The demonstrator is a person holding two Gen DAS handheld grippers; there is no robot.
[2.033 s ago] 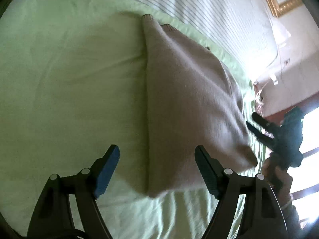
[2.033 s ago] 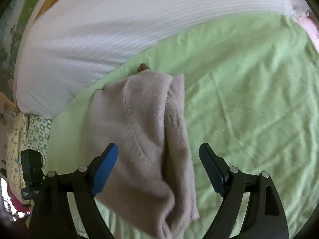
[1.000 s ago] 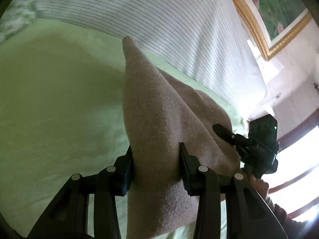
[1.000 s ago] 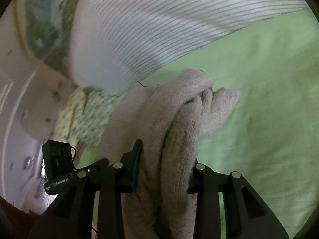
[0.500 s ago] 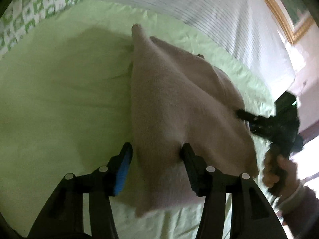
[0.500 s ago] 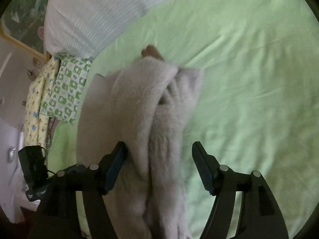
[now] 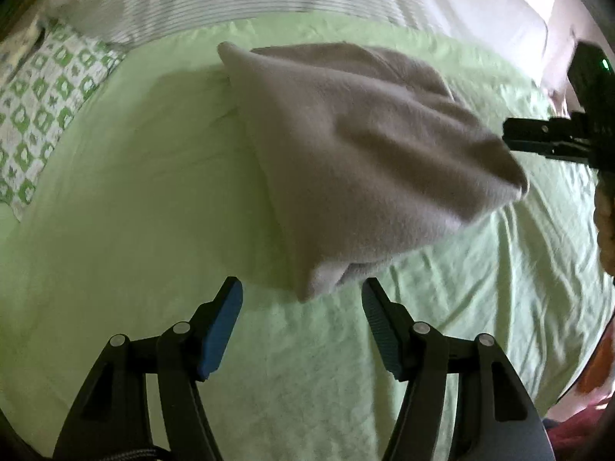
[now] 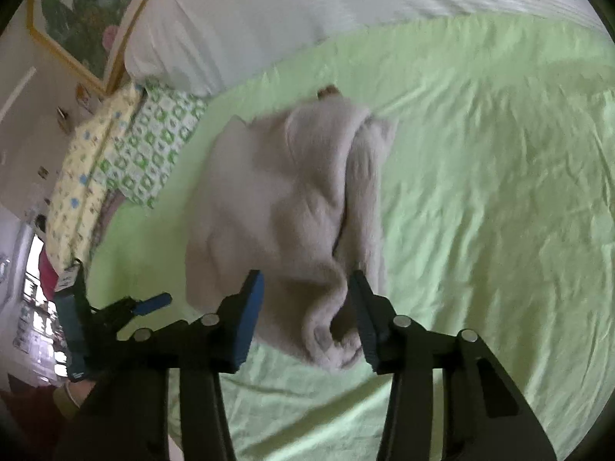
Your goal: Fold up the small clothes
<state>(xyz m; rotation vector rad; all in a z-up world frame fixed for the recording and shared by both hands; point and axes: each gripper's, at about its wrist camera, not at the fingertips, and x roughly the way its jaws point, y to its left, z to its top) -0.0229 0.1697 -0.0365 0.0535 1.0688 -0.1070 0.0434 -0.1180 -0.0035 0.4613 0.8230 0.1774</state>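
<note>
on the green bed sheet (image 7: 115, 230), my left tool (image 7: 301, 299) is opening, nothing gripped; the folded beige garment (image 7: 346, 153) lies just beyond its tips, long axis running away. my right tool (image 8: 305, 299) is closing around the rolled near end, pads apparently not pressing. the fabric looks thick and fleecy.

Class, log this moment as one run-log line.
left gripper: opening, clear of garment | right gripper: closing, garment edge between jaws | beige garment: folded on green sheet

Dim, soft daylight; window glare at frame edges; motion blur; strong fisheye bending, dark corners.
</note>
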